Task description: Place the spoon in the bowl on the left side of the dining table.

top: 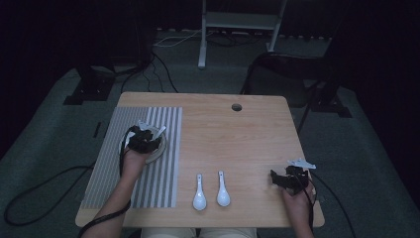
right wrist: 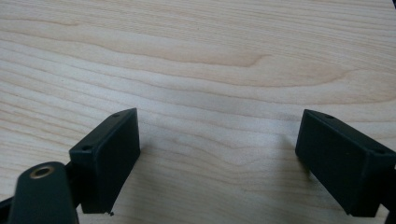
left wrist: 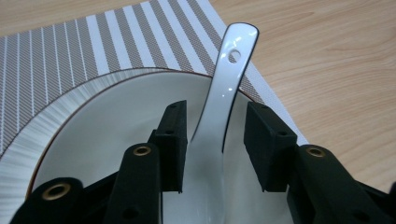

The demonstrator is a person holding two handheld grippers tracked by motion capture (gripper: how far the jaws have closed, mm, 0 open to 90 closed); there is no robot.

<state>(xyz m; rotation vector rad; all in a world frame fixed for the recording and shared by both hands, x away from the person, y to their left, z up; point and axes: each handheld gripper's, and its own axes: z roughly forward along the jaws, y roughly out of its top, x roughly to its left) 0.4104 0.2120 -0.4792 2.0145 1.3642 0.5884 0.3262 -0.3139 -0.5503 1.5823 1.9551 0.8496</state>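
The high view is dim and underexposed, its edges falling to near black and detail soft. Both gripper views are bright and evenly lit. Just ahead of the left gripper (left wrist: 215,140), glare streaks the white spoon (left wrist: 224,84). The right gripper (right wrist: 217,161) casts soft shadows on the table (right wrist: 196,56) beneath its jaws, whose near parts blur.

High view looks down on the table (top: 237,134); both gripper views sit close above it.
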